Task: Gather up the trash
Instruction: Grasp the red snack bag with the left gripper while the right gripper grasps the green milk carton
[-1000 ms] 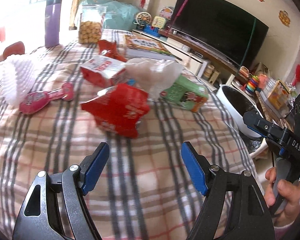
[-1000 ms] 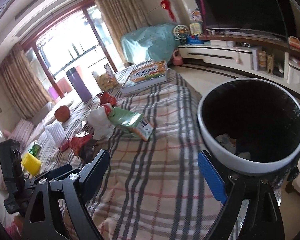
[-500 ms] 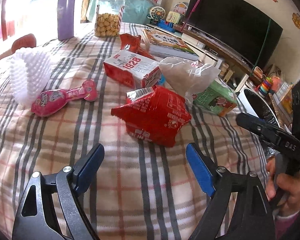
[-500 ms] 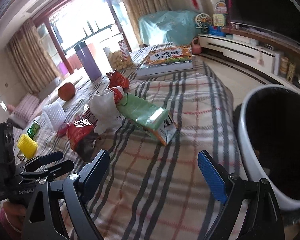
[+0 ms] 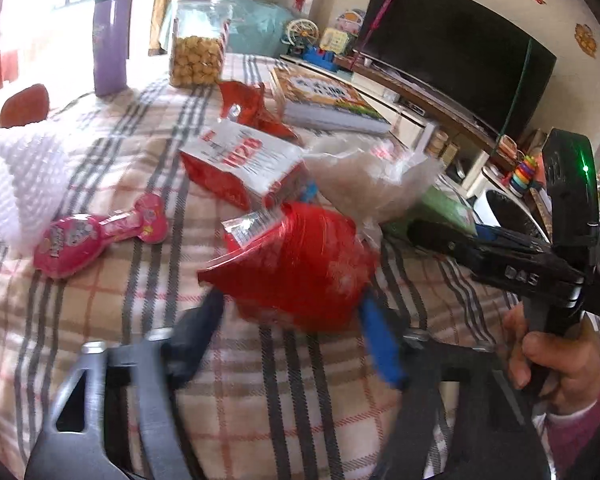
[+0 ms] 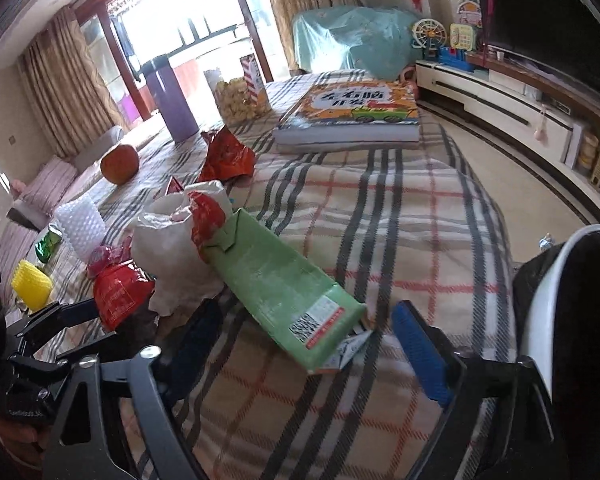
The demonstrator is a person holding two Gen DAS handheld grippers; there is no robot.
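The left gripper [image 5: 288, 320] has just been closing around the crumpled red plastic snack bag [image 5: 296, 268] on the plaid blanket [image 5: 100, 312]; its blue pads flank the bag, though blur hides whether they press it yet. The right gripper [image 6: 308, 344], jaws also just narrowing, stands half open around the near end of the flattened green cardboard carton [image 6: 280, 280], not touching it. The white-rimmed black bin [image 6: 560, 292] stands beside the bed's edge at right.
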